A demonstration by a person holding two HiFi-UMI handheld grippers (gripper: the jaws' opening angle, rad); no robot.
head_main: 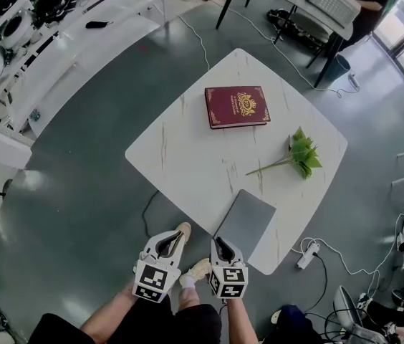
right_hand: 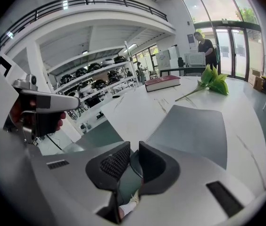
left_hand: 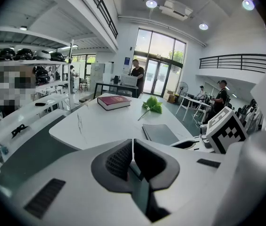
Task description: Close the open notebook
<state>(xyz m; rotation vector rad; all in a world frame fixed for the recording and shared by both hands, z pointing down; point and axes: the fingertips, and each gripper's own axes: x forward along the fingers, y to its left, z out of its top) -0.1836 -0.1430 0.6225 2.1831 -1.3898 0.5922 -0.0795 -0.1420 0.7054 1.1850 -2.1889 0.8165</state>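
1. Notebook (head_main: 245, 221): grey, shut with its cover flat, lying on the white table (head_main: 180, 156) at about 5 o'clock from the table's middle in the head view, close to the near edge.
2. A dark red book (head_main: 236, 107) with gold ornament lies closed at about 12 o'clock from the table's middle, well apart from the notebook.
3. A green leafy sprig (head_main: 301, 155) lies at about 3 o'clock, its stem pointing toward the table's middle, between the red book and the notebook.
4. The right gripper (head_main: 220, 244) sits at 6 o'clock in the head view, just short of the notebook's near corner. In its own view the jaws stand slightly apart with nothing between them, so the claw is released; the notebook lies ahead at about 1 o'clock.
5. The left gripper (head_main: 175, 237) hangs just beside it, at the 9 o'clock side, off the table over the grey floor. Its jaws meet at the tips, clenched on nothing.
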